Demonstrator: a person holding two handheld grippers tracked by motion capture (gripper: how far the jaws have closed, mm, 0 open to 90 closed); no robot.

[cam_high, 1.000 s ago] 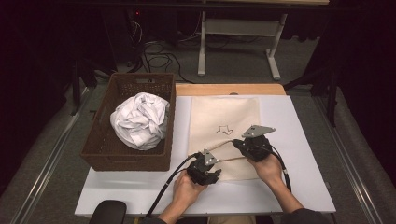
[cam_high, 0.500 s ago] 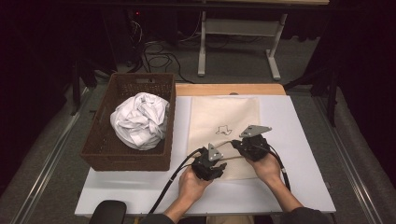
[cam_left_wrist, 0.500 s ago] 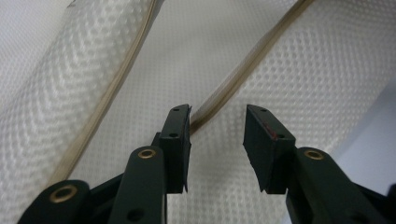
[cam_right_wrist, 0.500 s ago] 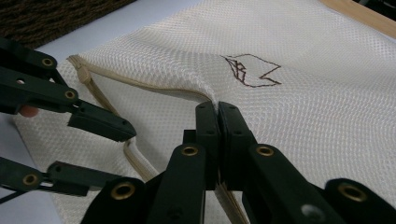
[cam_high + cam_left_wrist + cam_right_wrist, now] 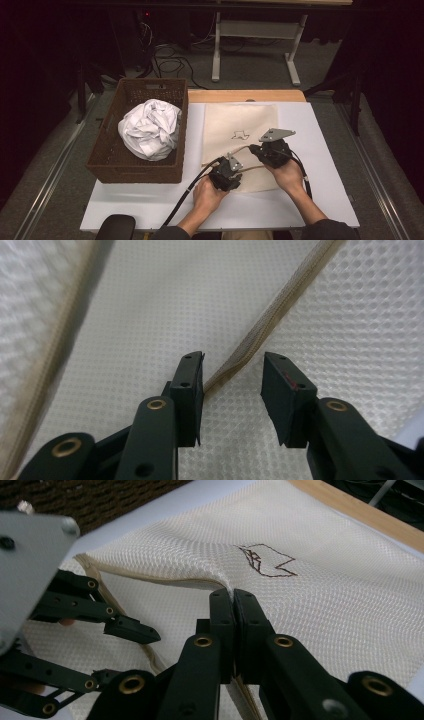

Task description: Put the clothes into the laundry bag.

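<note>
We're in a dim lab or recording room: white flat counter (image 5: 150, 205) on grey carpet floor (image 5: 50, 165), tangled black cables (image 5: 165, 60) behind, and a white metal desk frame (image 5: 255, 35).

Cream mesh bag (image 5: 239, 132), edge lifted

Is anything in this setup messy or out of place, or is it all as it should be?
Nothing looks damaged or spilled. The white cloth is crumpled into a ball inside the brown basket. The cream mesh bag lies flat, but its near edge is lifted where the right gripper pinches it, so the mouth gapes.
</note>
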